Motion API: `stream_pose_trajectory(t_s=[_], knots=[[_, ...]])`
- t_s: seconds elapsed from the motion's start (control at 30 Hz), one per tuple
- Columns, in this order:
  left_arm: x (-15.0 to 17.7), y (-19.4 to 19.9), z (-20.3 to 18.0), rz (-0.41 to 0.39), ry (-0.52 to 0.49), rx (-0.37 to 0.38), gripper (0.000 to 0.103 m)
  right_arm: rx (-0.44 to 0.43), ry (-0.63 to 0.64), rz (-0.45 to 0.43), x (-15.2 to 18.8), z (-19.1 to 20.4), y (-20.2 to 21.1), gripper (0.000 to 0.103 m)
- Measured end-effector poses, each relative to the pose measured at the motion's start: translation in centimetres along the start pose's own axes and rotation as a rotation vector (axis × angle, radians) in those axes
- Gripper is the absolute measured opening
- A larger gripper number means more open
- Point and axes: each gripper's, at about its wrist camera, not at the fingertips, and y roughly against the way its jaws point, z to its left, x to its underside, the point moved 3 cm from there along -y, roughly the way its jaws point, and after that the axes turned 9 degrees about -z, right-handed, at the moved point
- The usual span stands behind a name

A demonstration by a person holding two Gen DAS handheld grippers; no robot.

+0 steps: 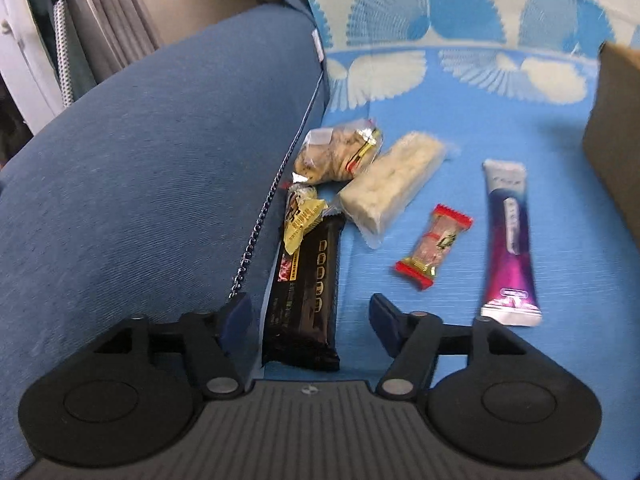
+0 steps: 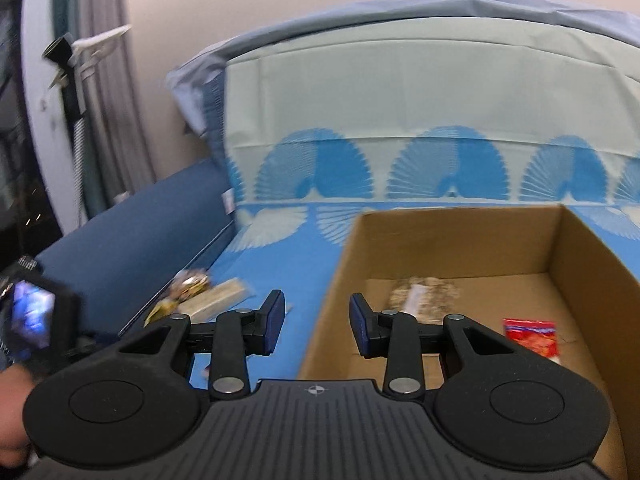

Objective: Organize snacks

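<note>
Several wrapped snacks lie on the blue patterned sheet [image 1: 460, 128]. A black bar [image 1: 304, 292] lies between the fingers of my left gripper [image 1: 310, 316], which is open, its pads clear of the wrapper. Beyond it are a yellow-wrapped piece [image 1: 302, 216], a clear bag of pale pieces [image 1: 336, 156], a white bar [image 1: 394, 184], a red-ended candy [image 1: 434, 246] and a purple sachet [image 1: 510, 240]. My right gripper [image 2: 318, 324] is open and empty above the left wall of the cardboard box [image 2: 452, 232]. A brown packet [image 2: 424, 296] and a red packet [image 2: 530, 336] lie inside.
A dark blue cushion [image 1: 140, 160] with a zipper chain borders the snacks on the left. The box corner [image 1: 616, 160] stands at the right of the snacks. A pillow [image 2: 420, 92] leans against the wall behind. A person's hand [image 2: 12, 392] shows at the left edge.
</note>
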Motion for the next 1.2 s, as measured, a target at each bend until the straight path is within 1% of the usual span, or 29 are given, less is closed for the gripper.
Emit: stream_pose_trajectory(t_s=[0.1, 0.17, 0.2, 0.27, 0.3, 0.33, 0.37, 0.4, 0.47, 0.53, 0.57, 0.6, 0.7, 0.73, 0.83, 0.93, 1.0, 1.03, 1.07, 1.1, 1.17, 1.2], knots=[[-0.1, -1.2, -0.8, 0.038, -0.02, -0.048, 0.078, -0.05, 0.02, 0.008, -0.1, 1.3, -0.4, 0.038], [-0.1, -1.4, -0.7, 0.047, 0.001, -0.05, 0.078, -0.077, 0.036, 0.012, -0.1, 2.2, -0.7, 0.038], [-0.2, -1.6, -0.6, 0.054, 0.011, -0.047, 0.077, -0.087, 0.044, 0.015, -0.1, 2.6, -0.9, 0.038], [-0.3, -1.9, -0.3, 0.072, 0.044, -0.022, 0.071, -0.111, 0.062, 0.022, 0.0, 3.4, -1.1, 0.038], [-0.4, -2.1, -0.1, 0.088, 0.073, 0.009, 0.062, -0.12, 0.071, 0.025, 0.1, 3.7, -1.2, 0.038], [-0.4, -2.2, 0.2, 0.094, 0.09, 0.021, 0.046, -0.127, 0.081, 0.028, 0.2, 4.0, -1.2, 0.038], [-0.4, -2.2, 0.4, 0.097, 0.076, 0.003, 0.034, -0.135, 0.093, 0.031, 0.2, 4.3, -1.2, 0.038], [-0.5, -2.2, 0.5, 0.097, 0.072, -0.002, 0.031, -0.142, 0.102, 0.032, 0.3, 4.5, -1.2, 0.038], [-0.4, -1.7, 1.3, 0.092, 0.109, 0.036, 0.026, -0.155, 0.118, 0.038, 0.3, 5.1, -1.4, 0.038], [-0.3, -1.1, 1.8, 0.085, 0.125, 0.07, 0.01, -0.169, 0.127, 0.045, 0.4, 5.5, -1.5, 0.038], [-0.3, -0.6, 2.2, 0.078, 0.137, 0.089, 0.004, -0.176, 0.13, 0.048, 0.4, 5.7, -1.5, 0.038], [-0.2, -0.1, 2.4, 0.075, 0.144, 0.103, 0.0, -0.183, 0.136, 0.051, 0.4, 6.0, -1.6, 0.038], [0.4, 1.0, 3.1, 0.078, 0.18, 0.163, 0.0, -0.199, 0.15, 0.063, 0.6, 6.9, -1.7, 0.038], [0.7, 1.3, 3.4, 0.074, 0.195, 0.193, 0.0, -0.205, 0.154, 0.068, 0.7, 7.3, -1.8, 0.038], [1.8, 2.7, 3.9, 0.028, 0.24, 0.341, 0.0, -0.217, 0.161, 0.084, 1.0, 8.5, -1.8, 0.038], [3.4, 4.3, 4.1, -0.023, 0.236, 0.428, 0.0, -0.215, 0.148, 0.101, 1.3, 9.9, -2.1, 0.038], [3.1, 5.6, 4.5, -0.078, 0.256, 0.466, 0.001, -0.21, 0.139, 0.107, 1.4, 10.9, -2.5, 0.038], [3.1, 6.0, 4.6, -0.103, 0.263, 0.482, 0.004, -0.196, 0.139, 0.111, 1.5, 11.5, -2.9, 0.038], [3.2, 6.3, 4.6, -0.113, 0.263, 0.493, 0.01, -0.177, 0.137, 0.117, 1.6, 11.9, -3.4, 0.038], [3.2, 6.4, 4.6, -0.121, 0.263, 0.493, 0.013, -0.156, 0.131, 0.124, 1.7, 12.3, -4.0, 0.038], [3.3, 6.4, 4.8, -0.123, 0.282, 0.487, 0.017, -0.102, 0.101, 0.149, 2.2, 12.6, -5.6, 0.038], [3.3, 6.2, 5.0, -0.119, 0.292, 0.478, 0.023, -0.075, 0.081, 0.166, 2.6, 12.6, -6.4, 0.038]])
